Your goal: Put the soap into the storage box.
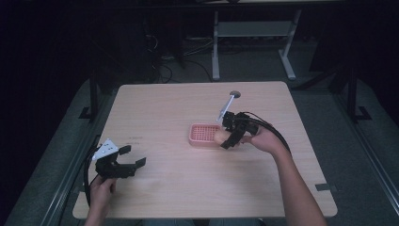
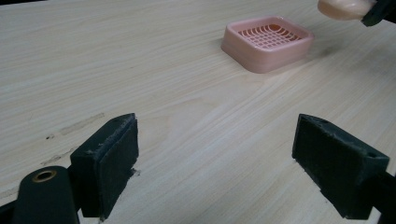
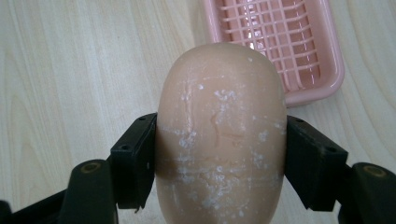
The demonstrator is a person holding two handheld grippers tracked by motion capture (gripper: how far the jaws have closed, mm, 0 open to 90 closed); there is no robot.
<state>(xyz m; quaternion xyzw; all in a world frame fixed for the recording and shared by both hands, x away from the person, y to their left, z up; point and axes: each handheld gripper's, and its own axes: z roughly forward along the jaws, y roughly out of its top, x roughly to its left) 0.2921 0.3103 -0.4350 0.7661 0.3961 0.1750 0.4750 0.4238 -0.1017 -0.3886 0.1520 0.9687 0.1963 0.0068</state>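
right gripper (image 3: 219,158) clamped soap (image 3: 222,135) across its middle | dish (image 3: 280,44) just beyond | soap looked slippery, firm | left gripper (image 2: 215,163) wide open, empty

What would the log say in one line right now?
right hand-held gripper: shut on soap bar | soap: above table, beside pink soap dish | left hand-held gripper: open, idle

Light wooden table (image 1: 188,188); pink slotted soap dish (image 1: 204,134) lying near centre.
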